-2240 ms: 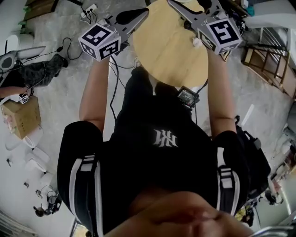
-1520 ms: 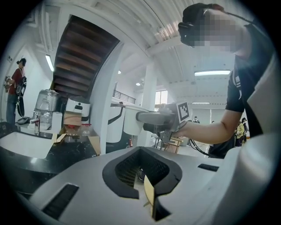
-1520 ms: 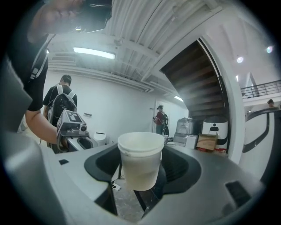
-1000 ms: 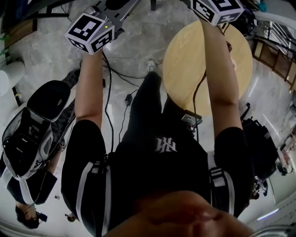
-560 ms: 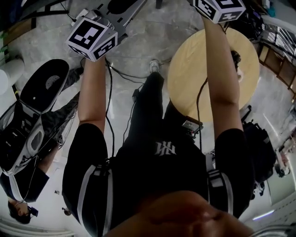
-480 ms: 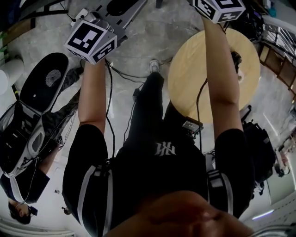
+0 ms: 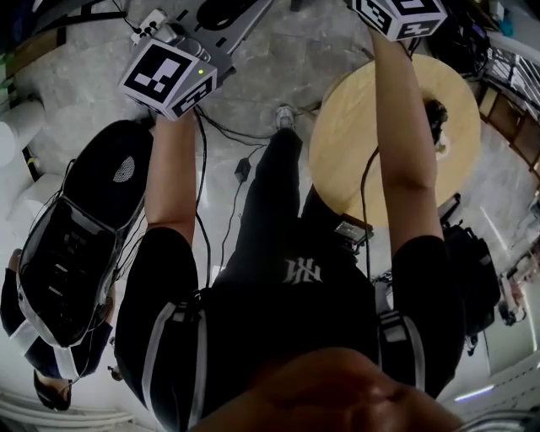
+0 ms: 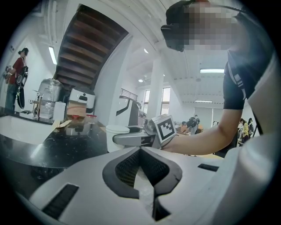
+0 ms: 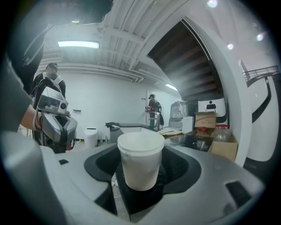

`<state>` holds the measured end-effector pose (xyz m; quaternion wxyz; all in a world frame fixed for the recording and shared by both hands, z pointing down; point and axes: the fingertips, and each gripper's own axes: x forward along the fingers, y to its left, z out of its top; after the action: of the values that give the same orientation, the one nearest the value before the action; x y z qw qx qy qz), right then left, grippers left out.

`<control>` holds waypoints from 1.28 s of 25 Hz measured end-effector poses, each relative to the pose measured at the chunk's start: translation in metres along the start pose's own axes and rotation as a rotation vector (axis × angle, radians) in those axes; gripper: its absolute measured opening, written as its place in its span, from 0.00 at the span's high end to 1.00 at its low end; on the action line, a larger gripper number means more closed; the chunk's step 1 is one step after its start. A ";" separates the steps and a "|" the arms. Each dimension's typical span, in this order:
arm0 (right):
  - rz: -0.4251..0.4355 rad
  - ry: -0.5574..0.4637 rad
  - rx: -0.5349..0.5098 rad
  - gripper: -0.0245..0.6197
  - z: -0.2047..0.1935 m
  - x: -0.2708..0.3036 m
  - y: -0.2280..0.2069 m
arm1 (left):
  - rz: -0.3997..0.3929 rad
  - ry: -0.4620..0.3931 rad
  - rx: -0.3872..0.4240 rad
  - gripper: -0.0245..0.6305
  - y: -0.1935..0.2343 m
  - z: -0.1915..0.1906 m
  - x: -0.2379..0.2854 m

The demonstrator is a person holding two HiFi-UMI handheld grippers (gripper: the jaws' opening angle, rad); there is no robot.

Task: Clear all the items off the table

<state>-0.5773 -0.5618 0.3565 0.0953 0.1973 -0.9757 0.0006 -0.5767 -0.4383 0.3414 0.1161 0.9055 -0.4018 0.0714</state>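
Observation:
My right gripper (image 9: 139, 151) is shut on a white paper cup (image 9: 140, 169), which stands upright between its dark pads. In the head view only its marker cube (image 7: 396, 13) shows, at the top edge above the round wooden table (image 7: 363, 160). My left gripper (image 8: 140, 150) has its jaw tips together and I see nothing held between them. Its marker cube (image 7: 166, 76) hangs over the marble floor, left of the table. A small dark item (image 7: 436, 114) and a small white thing (image 7: 440, 145) lie near the table's right rim.
A person with a black backpack (image 7: 84, 228) stands close on my left. Cables (image 7: 221, 126) trail over the floor by my feet. A black counter (image 8: 52, 145) lies ahead of the left gripper. A cardboard box (image 9: 224, 147) and a white bin (image 9: 91, 137) stand ahead of the right.
From the earliest frame I have come away from over the table's edge, which now lies to my right. The backpack at my left has drawn nearer and fills more of the view.

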 end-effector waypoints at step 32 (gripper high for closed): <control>-0.006 -0.136 0.066 0.45 0.004 -0.007 0.002 | 0.034 0.033 0.054 0.94 -0.030 0.005 -0.040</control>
<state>-0.5722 -0.5572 0.3508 0.0220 0.2029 -0.9788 0.0191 -0.5809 -0.3921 0.3231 0.0971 0.9001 -0.4130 0.0991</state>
